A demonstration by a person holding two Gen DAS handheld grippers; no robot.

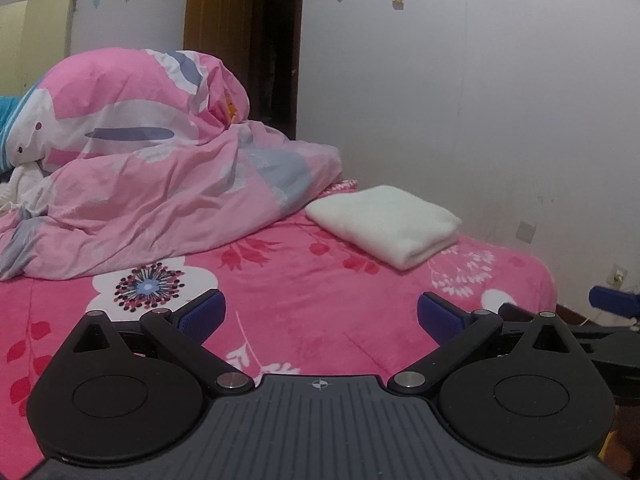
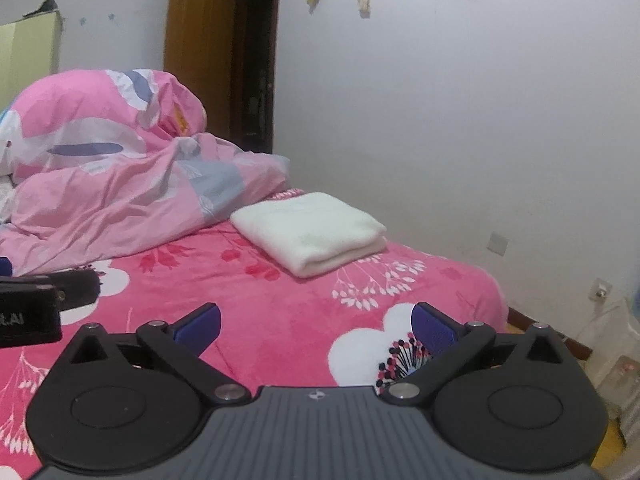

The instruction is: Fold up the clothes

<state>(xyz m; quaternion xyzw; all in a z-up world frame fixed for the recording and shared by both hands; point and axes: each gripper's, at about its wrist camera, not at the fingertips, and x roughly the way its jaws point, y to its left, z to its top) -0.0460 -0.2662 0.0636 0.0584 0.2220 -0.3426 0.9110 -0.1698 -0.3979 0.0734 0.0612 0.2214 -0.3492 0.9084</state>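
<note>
Left wrist view: white garment (image 1: 384, 224) lies folded, centre right on bed (image 1: 304, 296). My left gripper (image 1: 320, 316) and right gripper (image 2: 316, 326) both gape empty. Fold looks finished.

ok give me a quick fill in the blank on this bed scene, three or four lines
1. The white garment on the bed is already ____.
2. The bedspread under it is mostly ____ in colour.
3. The rumpled duvet lies to the garment's ____.
4. Both tools, left and right, are ____ and hold nothing.

Missing words: folded; pink; left; open
</note>
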